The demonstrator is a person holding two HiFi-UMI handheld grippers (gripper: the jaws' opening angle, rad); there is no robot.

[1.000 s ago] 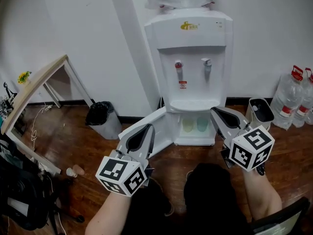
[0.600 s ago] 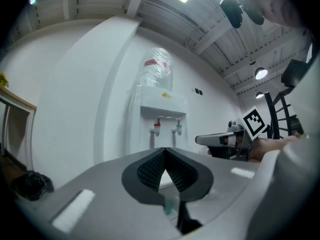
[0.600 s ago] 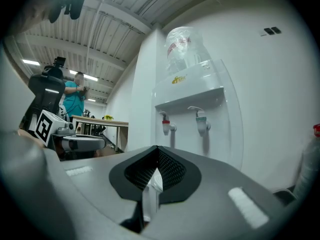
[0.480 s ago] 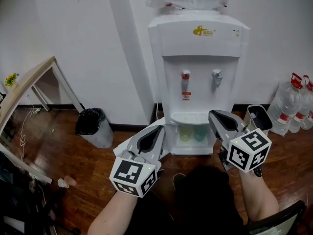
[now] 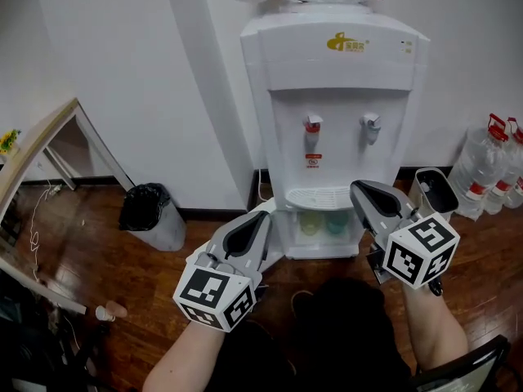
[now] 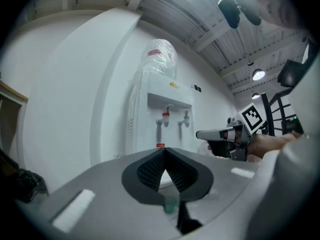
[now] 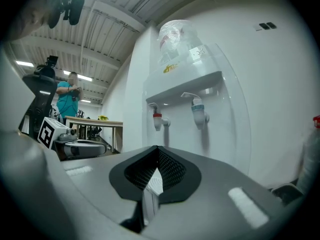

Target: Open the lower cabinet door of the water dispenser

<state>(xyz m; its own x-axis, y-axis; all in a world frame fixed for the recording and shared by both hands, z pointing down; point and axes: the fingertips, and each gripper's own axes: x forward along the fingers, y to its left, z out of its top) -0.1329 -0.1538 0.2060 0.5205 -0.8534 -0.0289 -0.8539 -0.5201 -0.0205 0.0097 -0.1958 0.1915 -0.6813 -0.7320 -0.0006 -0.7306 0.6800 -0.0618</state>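
Note:
The white water dispenser (image 5: 335,96) stands against the wall, with a red and a blue tap. Its lower cabinet door (image 5: 274,219) hangs open, swung out to the left. Two pale green cups (image 5: 323,225) show inside the cabinet. My left gripper (image 5: 260,219) hovers in front of the open door, pointing level, its jaws shut on nothing (image 6: 164,151). My right gripper (image 5: 364,188) is level at the cabinet's right side, shut and empty (image 7: 158,148). Whether either one touches the dispenser I cannot tell.
A black-lined bin (image 5: 151,211) sits left of the dispenser and a small open bin (image 5: 433,190) to its right. Spare water bottles (image 5: 494,166) stand at the far right. A wooden table (image 5: 37,149) lies at the left, with a paper cup (image 5: 102,313) on the floor.
The dispenser fills more of the head view and sits higher in it. Both grippers have edged toward it and stayed shut. The door has stayed open.

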